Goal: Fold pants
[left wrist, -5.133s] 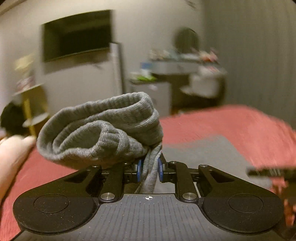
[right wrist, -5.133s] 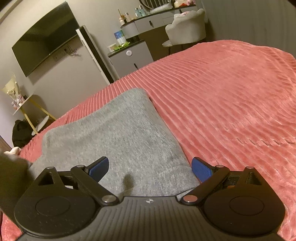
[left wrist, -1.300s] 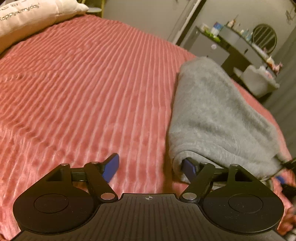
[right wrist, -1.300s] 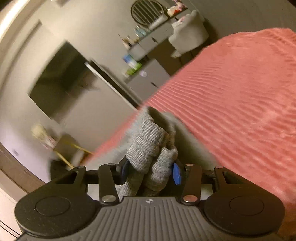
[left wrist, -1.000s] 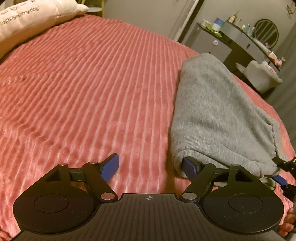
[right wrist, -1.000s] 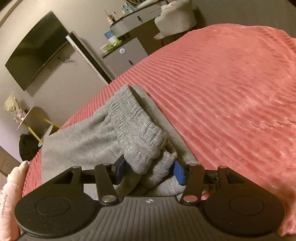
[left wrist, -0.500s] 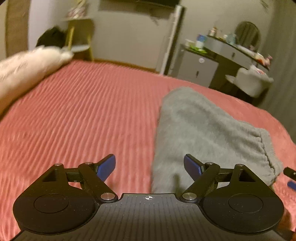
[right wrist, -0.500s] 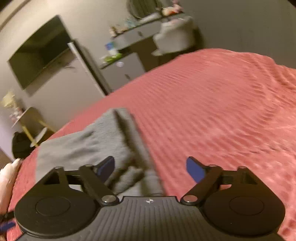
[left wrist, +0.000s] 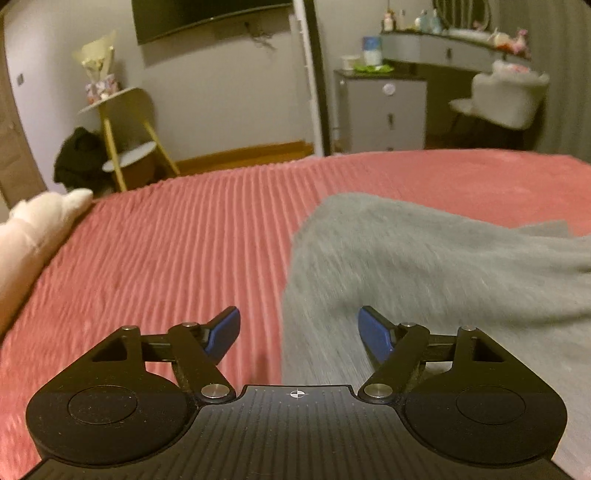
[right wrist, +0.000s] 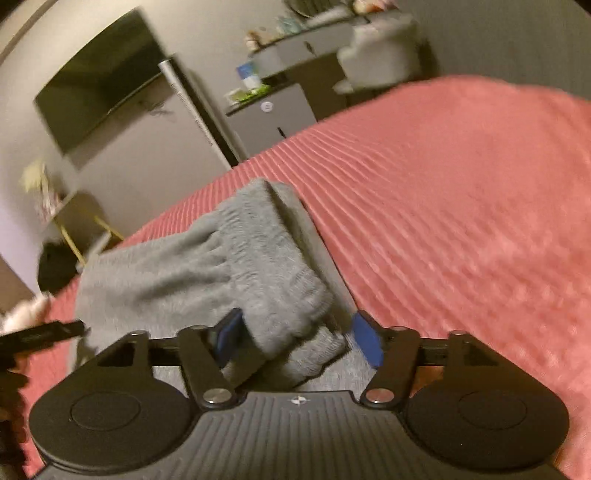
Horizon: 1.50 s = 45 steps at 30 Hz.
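Note:
The grey knit pants (left wrist: 436, 258) lie folded on the pink ribbed bedspread (left wrist: 177, 243). In the right wrist view the pants (right wrist: 207, 266) show their ribbed waistband end nearest me. My left gripper (left wrist: 297, 330) is open and empty, over the left edge of the pants. My right gripper (right wrist: 299, 341) is open, its blue fingertips (right wrist: 364, 341) on either side of the waistband end without clamping it. The left gripper's tip (right wrist: 44, 334) shows at the left edge of the right wrist view.
A white pillow (left wrist: 33, 229) lies at the bed's left edge. Beyond the bed stand a yellow-legged side table (left wrist: 122, 136), a wall TV (left wrist: 199, 14), a grey cabinet (left wrist: 380, 110), a vanity desk and a white chair (left wrist: 506, 96).
My right gripper let go of the waistband and opened, and now sits around it again. My left gripper, open throughout, tilted up and shifted right over the pants' edge.

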Motion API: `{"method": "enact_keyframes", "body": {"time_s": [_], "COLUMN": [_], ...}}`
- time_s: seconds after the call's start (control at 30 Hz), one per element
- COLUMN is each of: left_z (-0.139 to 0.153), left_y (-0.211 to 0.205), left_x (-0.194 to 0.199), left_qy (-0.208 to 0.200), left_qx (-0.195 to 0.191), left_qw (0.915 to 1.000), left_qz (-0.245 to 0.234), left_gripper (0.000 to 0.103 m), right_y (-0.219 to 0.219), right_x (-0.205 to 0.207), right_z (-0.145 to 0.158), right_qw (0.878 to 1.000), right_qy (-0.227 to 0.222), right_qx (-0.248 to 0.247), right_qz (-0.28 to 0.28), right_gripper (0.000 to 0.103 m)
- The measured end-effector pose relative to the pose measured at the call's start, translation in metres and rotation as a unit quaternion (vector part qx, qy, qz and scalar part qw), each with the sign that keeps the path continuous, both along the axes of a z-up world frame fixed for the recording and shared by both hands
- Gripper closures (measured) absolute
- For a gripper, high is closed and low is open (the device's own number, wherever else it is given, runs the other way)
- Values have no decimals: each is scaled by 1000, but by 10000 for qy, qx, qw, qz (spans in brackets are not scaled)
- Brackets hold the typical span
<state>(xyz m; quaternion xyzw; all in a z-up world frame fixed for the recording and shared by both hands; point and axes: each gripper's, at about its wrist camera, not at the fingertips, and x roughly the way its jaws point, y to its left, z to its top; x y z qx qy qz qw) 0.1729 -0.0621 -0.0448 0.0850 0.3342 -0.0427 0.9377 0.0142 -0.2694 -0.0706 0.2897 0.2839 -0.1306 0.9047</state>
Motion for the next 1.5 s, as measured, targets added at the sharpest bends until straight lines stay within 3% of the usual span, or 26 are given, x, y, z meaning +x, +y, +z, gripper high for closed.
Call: {"method": "enact_keyframes", "body": {"time_s": [0.13, 0.27, 0.37, 0.57, 0.7, 0.93, 1.07, 1.2, 1.27, 1.37, 1.5], "left_z": [-9, -9, -6, -9, -22, -8, -11, -11, -13, -23, -33], "left_y": [-14, -26, -19, 10, 28, 53, 68, 90, 97, 100, 95], "left_x": [23, 36, 26, -21, -52, -89, -121, -135, -134, -136, -127], "left_qy": [-162, -215, -154, 361, 198, 188, 355, 745, 1044, 1423, 1521], "left_qx": [388, 723, 482, -357, -334, -334, -711, -1825, -2483, -3170, -3597], "left_qw": [9991, 9967, 9980, 9984, 9991, 9991, 9960, 9775, 9607, 9359, 9194], "left_qz": [92, 297, 373, -231, -147, 173, 404, 748, 674, 585, 469], "left_gripper": [23, 16, 17, 18, 9, 10, 10, 11, 11, 12, 12], "right_y": [9, 2, -1, -10, -11, -21, -31, -50, -51, -42, -34], "right_x": [7, 8, 8, 12, 12, 3, -11, -41, -51, -55, -41], "right_z": [-5, -14, -17, -19, -20, -21, -22, -34, -42, -50, -42], "right_qw": [9999, 9998, 9997, 9988, 9988, 9949, 9870, 9549, 9387, 9160, 9357], "right_qy": [65, 12, 8, -27, -3, -219, -428, -782, -822, -828, -731], "right_qx": [-148, 137, 199, 443, 450, 944, 1494, 2781, 3272, 3911, 3439], "right_qz": [-27, -114, -149, -216, -216, -281, -410, -689, -711, -336, -295], "right_gripper": [25, 16, 13, 8, 8, 8, 8, 8, 6, 6, 6]}}
